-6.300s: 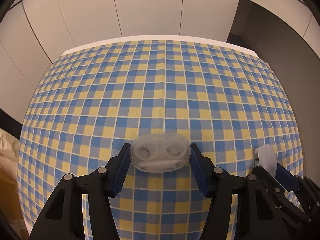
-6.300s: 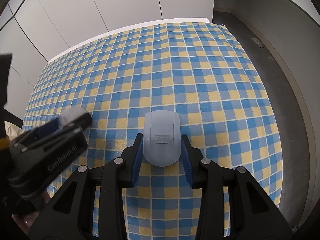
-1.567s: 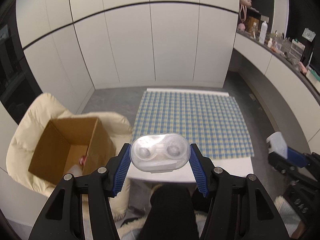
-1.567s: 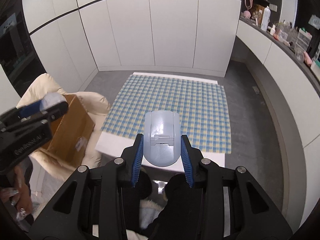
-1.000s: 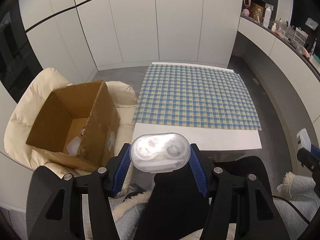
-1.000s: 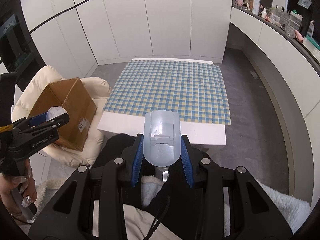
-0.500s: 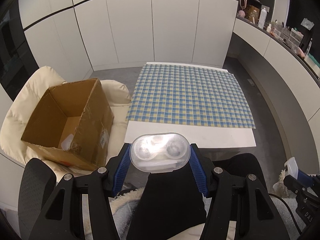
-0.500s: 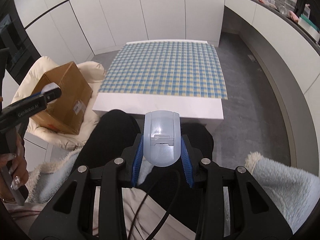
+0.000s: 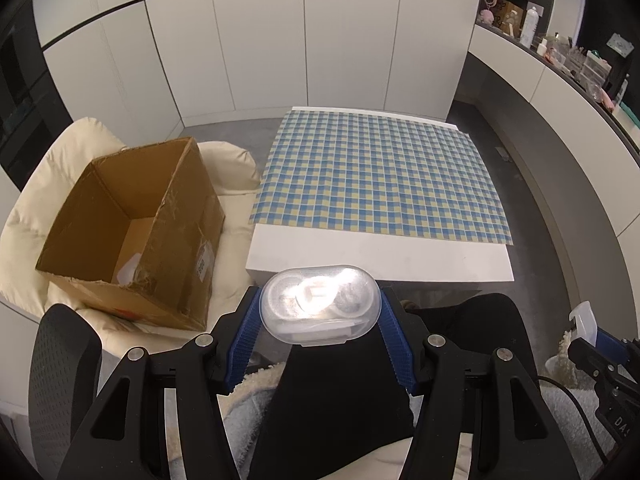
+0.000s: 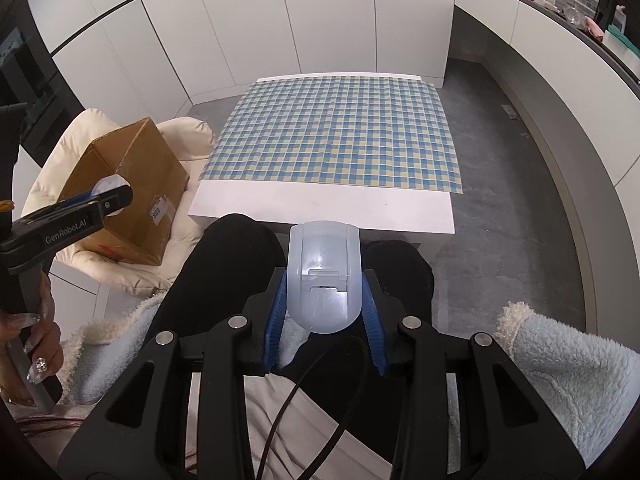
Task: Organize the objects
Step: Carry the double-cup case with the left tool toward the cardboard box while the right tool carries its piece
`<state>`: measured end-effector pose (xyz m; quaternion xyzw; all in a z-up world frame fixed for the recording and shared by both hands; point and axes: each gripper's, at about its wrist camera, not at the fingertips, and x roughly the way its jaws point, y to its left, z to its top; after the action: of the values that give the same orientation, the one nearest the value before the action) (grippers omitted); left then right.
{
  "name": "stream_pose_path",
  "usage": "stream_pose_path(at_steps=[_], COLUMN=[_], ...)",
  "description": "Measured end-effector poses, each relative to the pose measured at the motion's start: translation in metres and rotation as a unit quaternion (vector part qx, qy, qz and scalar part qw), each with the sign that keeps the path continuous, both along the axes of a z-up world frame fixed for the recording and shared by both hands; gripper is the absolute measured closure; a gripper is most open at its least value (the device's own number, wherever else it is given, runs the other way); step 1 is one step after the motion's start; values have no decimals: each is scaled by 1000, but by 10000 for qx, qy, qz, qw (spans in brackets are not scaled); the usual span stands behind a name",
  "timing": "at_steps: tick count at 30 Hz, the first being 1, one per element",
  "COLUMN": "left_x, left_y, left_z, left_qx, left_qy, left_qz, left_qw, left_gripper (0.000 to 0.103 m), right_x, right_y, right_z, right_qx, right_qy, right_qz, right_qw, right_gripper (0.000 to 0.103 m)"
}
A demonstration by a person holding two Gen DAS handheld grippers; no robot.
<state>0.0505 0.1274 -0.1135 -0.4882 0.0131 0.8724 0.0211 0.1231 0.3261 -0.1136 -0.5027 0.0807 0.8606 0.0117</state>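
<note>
The left gripper [image 9: 319, 339] pinches a clear oval case [image 9: 319, 305] by its ends, above the person's dark-trousered lap [image 9: 336, 400]. The right gripper [image 10: 323, 316] clamps a pale blue flip-top box [image 10: 323, 276] between its blue pads [image 10: 276, 320], over the knees and a fleecy blue sleeve [image 10: 560, 364]. Beyond, to the left, an open cardboard box [image 9: 132, 236] sits on a cream cushion [image 9: 80, 152]; something white lies inside, perhaps a wrapper. Farther off stands the white table [image 9: 376, 256] with its blue-yellow checked cloth [image 9: 380, 176]
</note>
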Motion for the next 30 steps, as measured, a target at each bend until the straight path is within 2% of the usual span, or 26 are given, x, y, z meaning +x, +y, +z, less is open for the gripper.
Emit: stream_pose_path(at_steps=[16,30], left_x=[8,33], left_y=[-52,-120], left_z=[-10,-15], left_qx=[92,193], left_qy=[-124,-177], left_qz=[615,1534], left_qw=[9980,9878], left_gripper=[45,45], right_x=[-24,-48], right_y=[-39,-103], right_z=[-4,-3], right_qx=[43,44], right_qy=[-63,9], right_qz=[627,1571], right_qw=[9980,9876], right_gripper=[65,65])
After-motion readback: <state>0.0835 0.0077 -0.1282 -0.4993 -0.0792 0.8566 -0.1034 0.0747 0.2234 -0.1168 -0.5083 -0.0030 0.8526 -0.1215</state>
